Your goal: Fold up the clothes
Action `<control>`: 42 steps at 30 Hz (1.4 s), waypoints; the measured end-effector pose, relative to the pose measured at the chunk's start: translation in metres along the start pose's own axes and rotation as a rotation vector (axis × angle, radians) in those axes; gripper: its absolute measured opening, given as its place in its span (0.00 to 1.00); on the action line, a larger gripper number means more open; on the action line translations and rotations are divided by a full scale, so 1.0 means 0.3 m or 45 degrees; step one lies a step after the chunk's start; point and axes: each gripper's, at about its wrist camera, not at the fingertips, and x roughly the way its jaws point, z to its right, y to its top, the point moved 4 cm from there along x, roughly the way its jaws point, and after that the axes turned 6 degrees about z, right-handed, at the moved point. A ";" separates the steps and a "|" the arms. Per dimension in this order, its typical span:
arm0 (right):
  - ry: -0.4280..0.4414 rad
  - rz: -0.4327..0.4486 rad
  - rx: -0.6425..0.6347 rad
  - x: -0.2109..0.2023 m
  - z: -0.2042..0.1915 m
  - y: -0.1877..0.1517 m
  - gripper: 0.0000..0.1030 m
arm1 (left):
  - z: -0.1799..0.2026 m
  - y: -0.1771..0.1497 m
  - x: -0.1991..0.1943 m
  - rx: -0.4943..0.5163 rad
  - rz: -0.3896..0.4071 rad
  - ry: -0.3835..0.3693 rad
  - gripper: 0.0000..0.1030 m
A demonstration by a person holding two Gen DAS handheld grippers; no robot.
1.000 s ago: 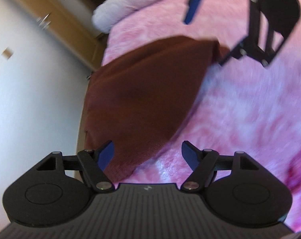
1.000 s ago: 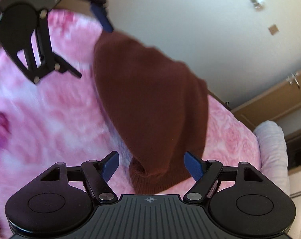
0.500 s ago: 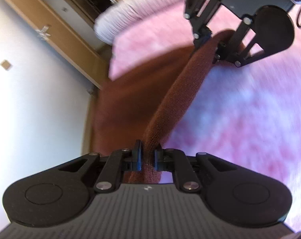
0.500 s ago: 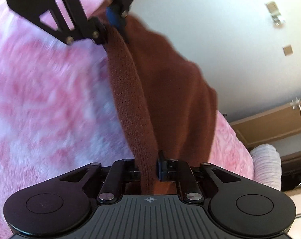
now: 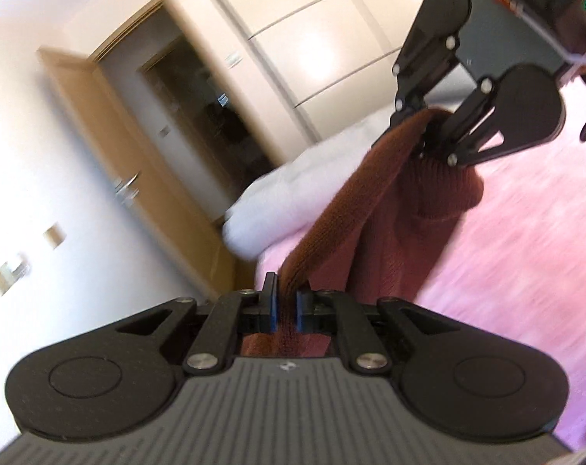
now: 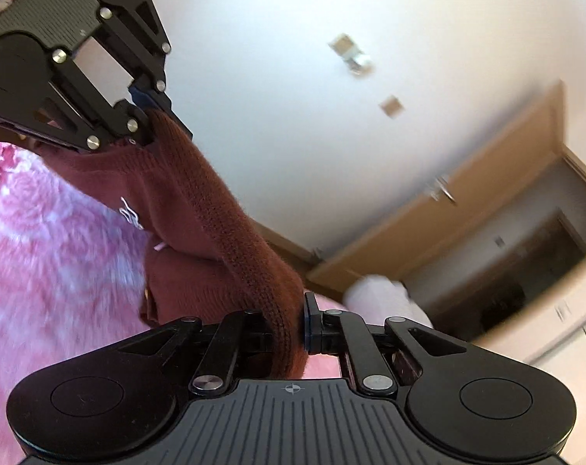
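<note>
Holding the sweater (image 5: 390, 232) up by one ribbed edge looked like the step in hand, with the edge strung between the two tools and the rest of the knit hanging down toward the pink blanket (image 5: 525, 255). To do it well, both ends probably wanted to be kept at an even height, and the edge just taut enough to run straight without stretching the ribbing. The hanging part likely needed to fall free and smooth, with no twist in it, ahead of any fold. A lopsided pull could have dragged the loose knit crooked or let it bunch on the blanket.

The left gripper (image 5: 285, 304) was pressed together on the ribbed edge. Its blue pads pinched the brown knit, which ran away from them toward the other tool.

The right gripper (image 6: 297, 321) was closing its jaws on the far end of the same edge. The knit sat between the pads, and they already pressed on it.

Beyond the sweater lay a white pillow (image 5: 293, 190) at the blanket's end, and a wooden door (image 5: 111, 147) stood in the pale wall behind it.
</note>
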 end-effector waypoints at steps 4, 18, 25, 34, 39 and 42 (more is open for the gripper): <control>-0.061 -0.134 0.028 -0.333 0.049 -0.206 0.07 | 0.334 0.184 -0.073 -0.003 0.069 -0.175 0.06; -0.116 -0.616 0.127 -1.372 -0.152 -1.247 0.08 | 1.661 0.436 -0.265 -0.022 0.055 -0.879 0.04; -0.214 -0.786 0.175 -1.495 -0.410 -1.545 0.09 | 1.772 0.261 -0.343 -0.004 0.119 -1.016 0.28; -0.516 -0.908 0.145 -1.385 -0.659 -1.660 0.28 | 1.551 0.030 -0.186 0.177 0.212 -0.676 0.32; -0.562 -0.886 0.147 -1.394 -0.726 -1.585 0.47 | 1.427 -0.025 -0.165 0.227 0.224 -0.528 0.37; -0.566 -0.844 0.217 -1.392 -0.759 -1.519 0.47 | 1.369 -0.058 -0.169 0.219 0.196 -0.475 0.41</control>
